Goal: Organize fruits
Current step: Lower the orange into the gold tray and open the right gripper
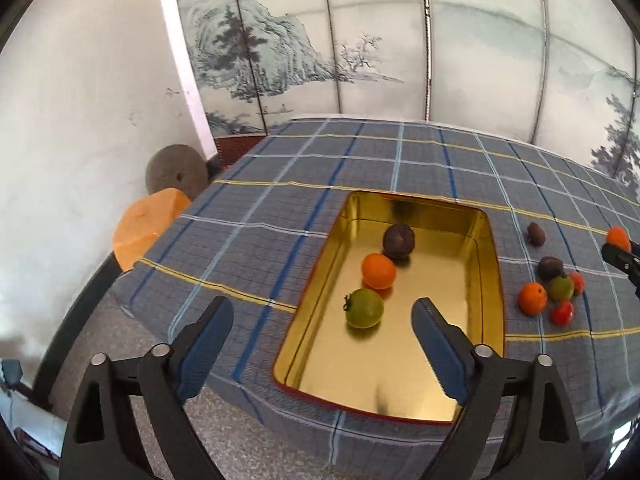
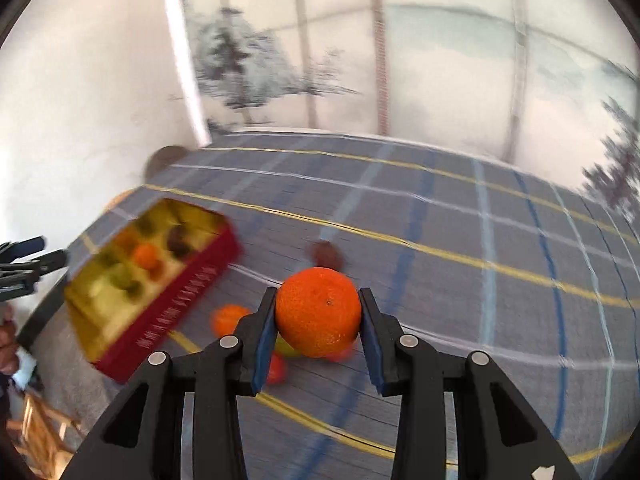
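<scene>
At the far left, beyond the desk edge, an orange round stool seat (image 1: 146,229) and a grey round cushion (image 1: 176,174) stand against the white wall. The desk is covered by a blue-grey plaid cloth (image 1: 260,216). The left gripper (image 1: 323,316) hangs over the near left part of the desk with its blue-padded fingers wide apart, holding nothing, one finger over the cloth and the other over the open gold-lined rectangular tin with red outer walls (image 1: 486,240). Inside the tin lie a green tomato (image 1: 364,307), an orange mandarin (image 1: 379,270) touching it, and a dark purple round fruit (image 1: 398,241) just behind.

Right of the tin, on the cloth, a cluster sits together: a second orange mandarin (image 1: 532,298), a small red tomato (image 1: 562,313), a green-red tomato (image 1: 561,287) and a dark fruit (image 1: 550,267); another small dark fruit (image 1: 535,233) lies apart behind them.

Farthest right, the right gripper (image 2: 319,320) is clamped on a bright orange mandarin (image 2: 318,312), lifted above the cluster.
</scene>
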A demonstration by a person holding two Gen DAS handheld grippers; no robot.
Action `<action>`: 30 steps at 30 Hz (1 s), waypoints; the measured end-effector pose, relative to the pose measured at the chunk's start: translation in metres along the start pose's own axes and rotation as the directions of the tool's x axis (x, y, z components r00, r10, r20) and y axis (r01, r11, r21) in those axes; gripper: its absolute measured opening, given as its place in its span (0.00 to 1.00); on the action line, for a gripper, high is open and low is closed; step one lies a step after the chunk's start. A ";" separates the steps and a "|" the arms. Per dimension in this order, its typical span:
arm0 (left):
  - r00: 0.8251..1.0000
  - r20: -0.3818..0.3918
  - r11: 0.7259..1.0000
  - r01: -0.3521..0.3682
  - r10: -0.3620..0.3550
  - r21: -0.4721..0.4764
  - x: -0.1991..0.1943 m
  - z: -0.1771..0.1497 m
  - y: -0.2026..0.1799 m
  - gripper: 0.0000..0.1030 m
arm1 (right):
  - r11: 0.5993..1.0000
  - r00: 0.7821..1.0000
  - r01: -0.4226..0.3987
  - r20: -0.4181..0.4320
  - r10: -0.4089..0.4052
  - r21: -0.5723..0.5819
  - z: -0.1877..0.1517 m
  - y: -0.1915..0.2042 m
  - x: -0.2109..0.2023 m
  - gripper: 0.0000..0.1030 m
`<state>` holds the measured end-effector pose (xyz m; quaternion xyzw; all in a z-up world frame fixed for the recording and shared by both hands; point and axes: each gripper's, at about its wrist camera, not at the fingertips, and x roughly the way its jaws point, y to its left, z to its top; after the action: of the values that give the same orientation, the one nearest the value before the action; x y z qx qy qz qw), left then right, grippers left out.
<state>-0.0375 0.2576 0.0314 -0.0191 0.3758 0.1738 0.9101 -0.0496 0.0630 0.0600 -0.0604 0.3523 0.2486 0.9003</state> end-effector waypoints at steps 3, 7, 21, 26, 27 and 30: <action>1.000 -0.001 0.999 0.024 -0.024 -0.025 -0.003 -0.003 0.006 0.97 | 0.996 0.999 -0.051 0.000 0.051 -0.067 0.012 0.038 0.009 0.34; 1.000 -0.003 0.999 0.030 -0.030 -0.044 -0.005 -0.006 0.013 0.97 | 0.984 0.991 -0.137 -0.027 0.134 -0.117 0.025 0.078 0.028 0.34; 0.995 0.087 0.999 -0.043 0.040 0.034 -0.012 -0.012 0.013 0.97 | 0.956 0.967 -0.226 -0.165 0.196 -0.187 0.034 0.154 0.106 0.35; 0.995 0.093 0.997 -0.032 0.026 0.065 -0.011 -0.016 0.009 0.97 | 0.959 0.965 -0.215 -0.195 0.178 -0.185 0.033 0.159 0.121 0.35; 0.996 0.091 0.997 -0.027 0.021 0.069 -0.010 -0.016 0.009 0.97 | 0.960 0.964 -0.214 -0.200 0.177 -0.182 0.033 0.159 0.123 0.35; 0.996 0.083 0.998 -0.010 0.004 0.068 -0.008 -0.017 0.009 0.97 | 0.962 0.963 -0.204 -0.213 0.164 -0.180 0.034 0.160 0.131 0.35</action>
<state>-0.0573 0.2602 0.0256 0.0208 0.3433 0.1646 0.9244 -0.0253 0.2652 0.0084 -0.1419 0.4166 0.3585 0.8233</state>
